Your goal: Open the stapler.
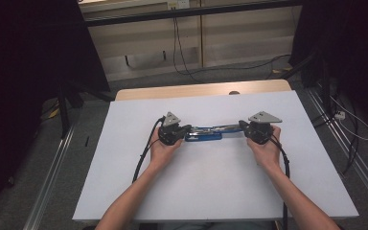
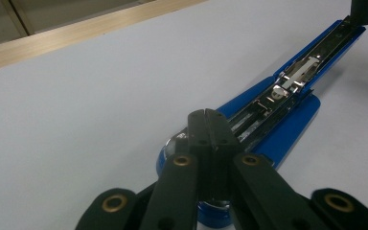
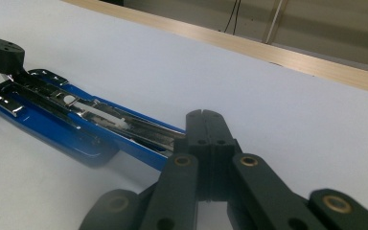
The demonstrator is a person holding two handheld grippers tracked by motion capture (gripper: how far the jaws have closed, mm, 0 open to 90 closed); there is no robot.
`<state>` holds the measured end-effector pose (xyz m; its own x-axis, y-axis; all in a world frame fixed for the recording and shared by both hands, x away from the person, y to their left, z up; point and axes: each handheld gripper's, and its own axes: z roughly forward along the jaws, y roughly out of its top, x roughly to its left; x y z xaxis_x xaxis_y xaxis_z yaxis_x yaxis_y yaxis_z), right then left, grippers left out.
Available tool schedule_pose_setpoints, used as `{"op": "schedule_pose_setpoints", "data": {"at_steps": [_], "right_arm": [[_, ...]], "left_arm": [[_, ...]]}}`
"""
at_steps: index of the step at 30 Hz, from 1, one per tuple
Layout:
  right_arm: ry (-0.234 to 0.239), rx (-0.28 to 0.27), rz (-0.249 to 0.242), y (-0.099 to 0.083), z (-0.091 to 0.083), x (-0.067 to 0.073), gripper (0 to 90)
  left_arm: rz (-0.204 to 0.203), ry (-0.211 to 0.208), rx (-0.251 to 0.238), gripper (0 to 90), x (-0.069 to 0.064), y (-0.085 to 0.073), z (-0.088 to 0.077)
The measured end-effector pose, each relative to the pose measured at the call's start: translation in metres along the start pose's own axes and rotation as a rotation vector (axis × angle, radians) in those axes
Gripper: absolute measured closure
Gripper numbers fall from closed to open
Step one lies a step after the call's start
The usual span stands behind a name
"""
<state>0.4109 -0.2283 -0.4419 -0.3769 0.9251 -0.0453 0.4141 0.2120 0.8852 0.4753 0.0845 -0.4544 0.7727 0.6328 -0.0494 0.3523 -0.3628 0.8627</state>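
Observation:
A blue stapler (image 1: 204, 136) lies opened out flat on the white tabletop (image 1: 211, 182), its metal staple channel (image 1: 216, 128) facing up. My left gripper (image 1: 188, 130) is shut, and its tips sit on the stapler's left end. In the left gripper view my joined jaws (image 2: 205, 112) cover the hinge end of the stapler (image 2: 287, 91), with nothing between them. My right gripper (image 1: 242, 126) is shut too, touching the right end of the raised arm. In the right gripper view its joined jaws (image 3: 205, 114) overlap that arm's near end (image 3: 139, 129).
A strip of bare wood (image 1: 196, 90) runs along the table's far edge. Black cables (image 1: 143, 155) trail from both grippers across the white top. Dark stands and floor cables (image 1: 350, 120) flank the table. Wide white surface lies in front of and behind the stapler.

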Motion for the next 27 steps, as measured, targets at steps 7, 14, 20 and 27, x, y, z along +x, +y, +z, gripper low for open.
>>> {"op": "schedule_pose_setpoints", "data": {"at_steps": [7, 14, 20, 27], "right_arm": [[-0.001, 0.001, -0.002, -0.0015, 0.0022, 0.0011, 90.0], [0.003, -0.002, 0.015, -0.002, 0.0029, 0.001, 90.0], [0.019, -0.016, 0.03, -0.002, 0.0024, 0.0005, 90.0], [0.05, -0.035, 0.045, -0.0024, 0.0029, 0.0005, 88.6]], "left_arm": [[-0.015, -0.004, -0.002, 90.0, 0.001, -0.0001, 0.0], [-0.016, 0.0, -0.013, 90.0, -0.0002, 0.0024, -0.0018], [-0.012, -0.003, -0.019, 90.0, 0.0, 0.0046, -0.003], [-0.007, -0.009, -0.038, 88.0, -0.0012, 0.0047, -0.0042]]}}
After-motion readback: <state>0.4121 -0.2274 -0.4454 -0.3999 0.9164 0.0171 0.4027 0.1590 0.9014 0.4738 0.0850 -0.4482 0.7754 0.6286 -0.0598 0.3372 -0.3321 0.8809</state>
